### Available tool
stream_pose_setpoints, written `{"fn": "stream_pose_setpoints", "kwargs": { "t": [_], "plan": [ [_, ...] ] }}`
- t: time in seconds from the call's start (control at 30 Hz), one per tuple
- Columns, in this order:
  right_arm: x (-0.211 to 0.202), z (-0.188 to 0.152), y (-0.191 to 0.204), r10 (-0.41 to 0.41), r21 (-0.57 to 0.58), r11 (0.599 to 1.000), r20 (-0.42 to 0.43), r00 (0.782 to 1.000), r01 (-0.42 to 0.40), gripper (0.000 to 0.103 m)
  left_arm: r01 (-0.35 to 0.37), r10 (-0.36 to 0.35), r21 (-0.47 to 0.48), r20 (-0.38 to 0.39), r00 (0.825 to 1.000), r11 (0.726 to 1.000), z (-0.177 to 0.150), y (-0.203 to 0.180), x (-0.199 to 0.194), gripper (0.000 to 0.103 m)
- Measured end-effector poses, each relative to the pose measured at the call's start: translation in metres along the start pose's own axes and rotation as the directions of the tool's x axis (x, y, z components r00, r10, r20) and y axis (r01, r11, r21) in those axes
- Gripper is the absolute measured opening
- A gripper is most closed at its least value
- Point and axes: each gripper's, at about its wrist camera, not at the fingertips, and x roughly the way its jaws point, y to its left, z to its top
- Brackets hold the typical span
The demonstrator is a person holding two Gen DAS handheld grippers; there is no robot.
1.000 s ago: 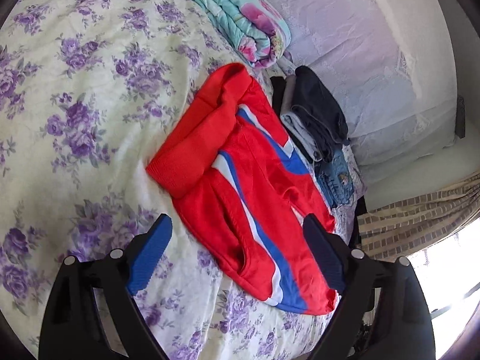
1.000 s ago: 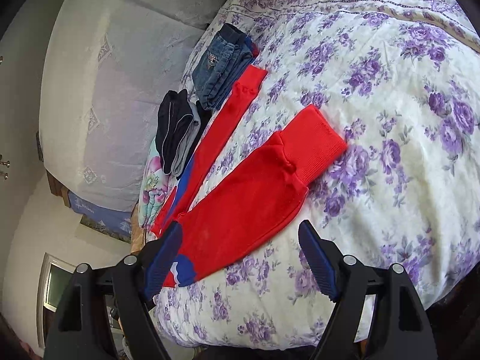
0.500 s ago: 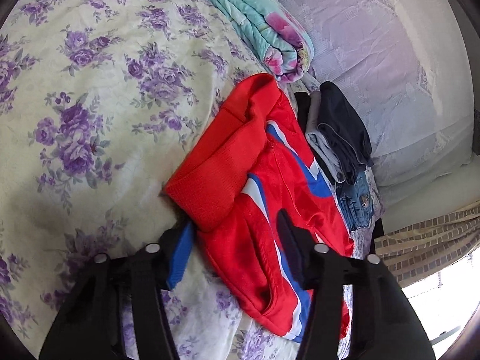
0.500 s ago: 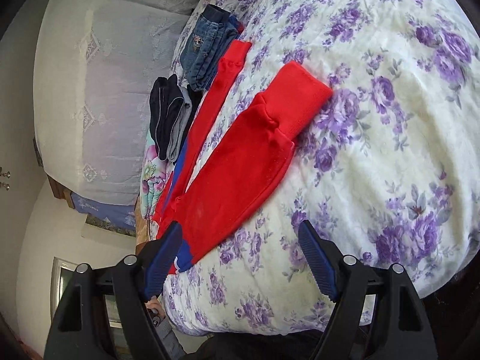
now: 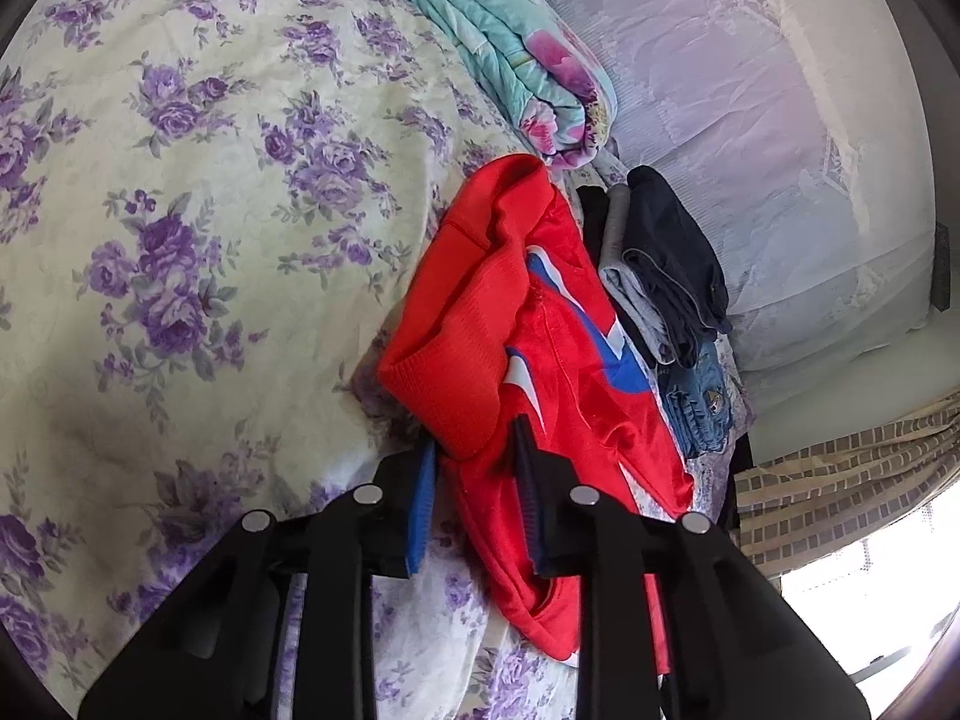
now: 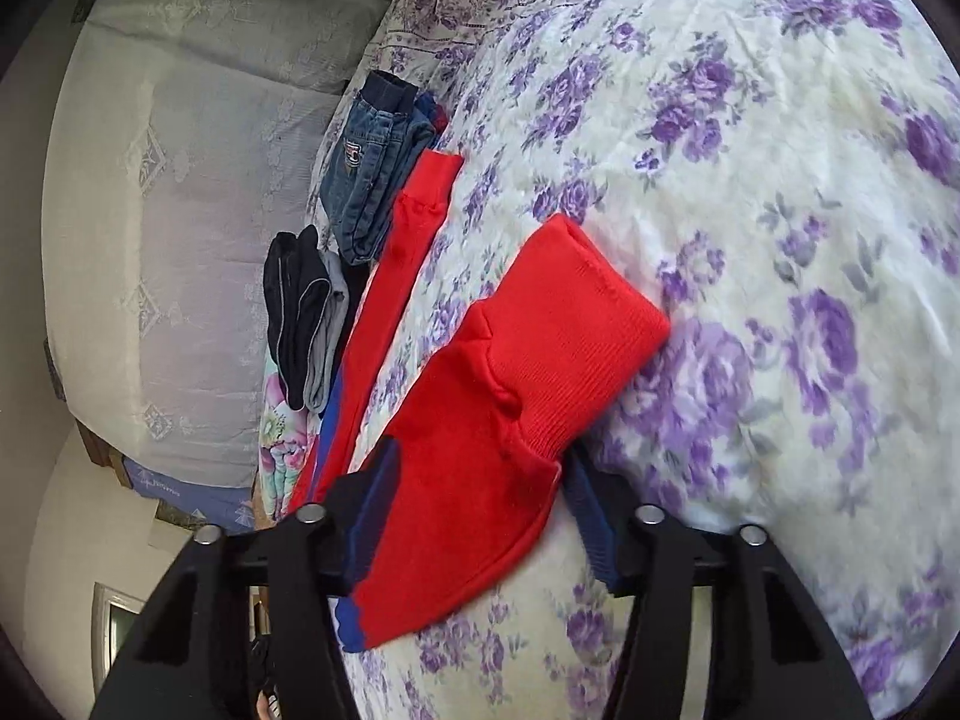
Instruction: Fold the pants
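Red pants lie on the flowered bedspread. Left gripper, jaws just closing, pinches the waistband; right gripper, also closing, clasps a leg near its cuff.

Red pants with blue-and-white stripes; cream bedspread with purple flowers; blue-padded black tongs.

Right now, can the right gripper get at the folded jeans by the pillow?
Probably not directly: the right gripper has just been closing around the red pants, and the folded jeans lie beyond the other leg.
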Motion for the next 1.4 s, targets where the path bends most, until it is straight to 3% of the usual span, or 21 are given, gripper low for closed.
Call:
{"fn": "stream_pose_setpoints", "kwargs": {
  "t": [0.03, 0.07, 0.33, 0.43, 0.53, 0.57, 0.63, 0.67, 0.7, 0.73, 0.83, 0.9, 1.0, 1.1, 1.23, 1.27, 1.33, 1.37, 1.4],
  "plan": [
    [0.005, 0.005, -0.001, 0.000, -0.003, 1.000, 0.001, 1.000, 0.000, 0.020, 0.004, -0.004, -0.002, 0.003, 1.000, 1.000, 0.001, 0.000, -0.001, 0.021],
    [0.010, 0.011, 0.001, 0.004, -0.010, 1.000, -0.004, 1.000, -0.004, 0.014, 0.009, -0.009, -0.003, 0.006, 1.000, 1.000, 0.002, -0.001, -0.003, 0.020],
    [0.003, 0.060, 0.070, 0.147, -0.156, 0.977, 0.018, 0.989, -0.142, 0.011, 0.041, -0.044, 0.047, 0.054, 0.998, 0.998, -0.004, -0.021, -0.039, 0.018],
    [0.002, 0.061, 0.049, 0.064, -0.170, 0.984, 0.028, 0.998, -0.058, 0.012, 0.021, -0.023, 0.052, 0.028, 0.999, 0.998, -0.015, -0.012, -0.042, 0.018],
    [0.014, 0.050, 0.001, -0.043, -0.115, 0.993, -0.033, 0.999, 0.039, 0.010, -0.025, 0.026, 0.035, -0.028, 0.999, 0.999, -0.026, 0.010, -0.029, 0.020],
    [0.016, 0.046, -0.013, -0.042, -0.093, 0.995, -0.050, 0.998, 0.038, 0.009, -0.038, 0.038, 0.017, -0.042, 0.998, 0.999, -0.029, 0.017, -0.026, 0.023],
    [0.005, 0.040, -0.017, -0.006, -0.107, 0.994, -0.044, 0.999, 0.002, 0.016, -0.014, 0.014, 0.008, -0.036, 0.999, 1.000, -0.031, 0.023, -0.028, 0.024],
    [-0.004, 0.038, -0.013, -0.025, -0.122, 0.992, -0.032, 0.999, 0.021, 0.021, -0.021, 0.021, 0.019, -0.027, 0.999, 1.000, -0.031, 0.021, -0.033, 0.031],
    [-0.015, 0.037, -0.010, -0.035, -0.133, 0.991, 0.001, 0.999, 0.035, 0.037, -0.047, 0.047, 0.038, 0.006, 0.999, 0.998, -0.031, 0.018, -0.042, 0.035],
    [-0.027, 0.037, -0.008, -0.044, -0.140, 0.989, 0.038, 0.998, 0.049, 0.047, -0.084, 0.080, 0.065, 0.057, 0.995, 0.994, -0.031, 0.014, -0.054, 0.046],
    [-0.059, 0.036, 0.002, -0.095, -0.175, 0.977, 0.162, 0.982, 0.123, 0.048, -0.155, 0.131, 0.135, 0.169, 0.977, 0.979, -0.029, 0.000, -0.082, 0.050],
    [-0.066, 0.034, 0.020, -0.060, -0.230, 0.967, 0.192, 0.980, 0.104, 0.049, -0.129, 0.097, 0.177, 0.180, 0.979, 0.976, -0.026, -0.016, -0.088, 0.050],
    [-0.051, 0.029, 0.050, 0.035, -0.296, 0.955, 0.141, 0.989, 0.009, 0.058, -0.095, 0.057, 0.283, 0.139, 0.989, 0.954, -0.028, -0.054, -0.070, 0.050],
    [-0.013, 0.017, 0.086, 0.057, -0.378, 0.926, 0.075, 0.996, -0.024, 0.065, -0.065, 0.039, 0.380, 0.073, 0.997, 0.923, -0.036, -0.085, -0.032, 0.056],
    [0.045, 0.007, 0.097, 0.029, -0.368, 0.929, -0.036, 0.999, -0.040, 0.070, -0.162, 0.156, 0.425, 0.048, 0.987, 0.891, -0.035, -0.086, 0.022, 0.058],
    [0.054, 0.006, 0.091, 0.008, -0.350, 0.936, -0.056, 0.998, -0.027, 0.070, -0.189, 0.189, 0.405, 0.041, 0.981, 0.895, -0.031, -0.076, 0.032, 0.057],
    [0.066, 0.012, 0.071, -0.037, -0.305, 0.952, -0.072, 0.997, 0.013, 0.068, -0.150, 0.154, 0.364, 0.016, 0.988, 0.919, -0.022, -0.056, 0.034, 0.045],
    [0.066, 0.017, 0.060, -0.039, -0.282, 0.959, -0.071, 0.997, 0.018, 0.063, -0.138, 0.143, 0.353, 0.011, 0.990, 0.925, -0.018, -0.050, 0.029, 0.034],
    [0.062, 0.018, 0.052, -0.018, -0.263, 0.965, -0.075, 0.997, -0.002, 0.053, -0.119, 0.126, 0.333, 0.000, 0.992, 0.935, -0.014, -0.045, 0.023, 0.031]
  ]
}}
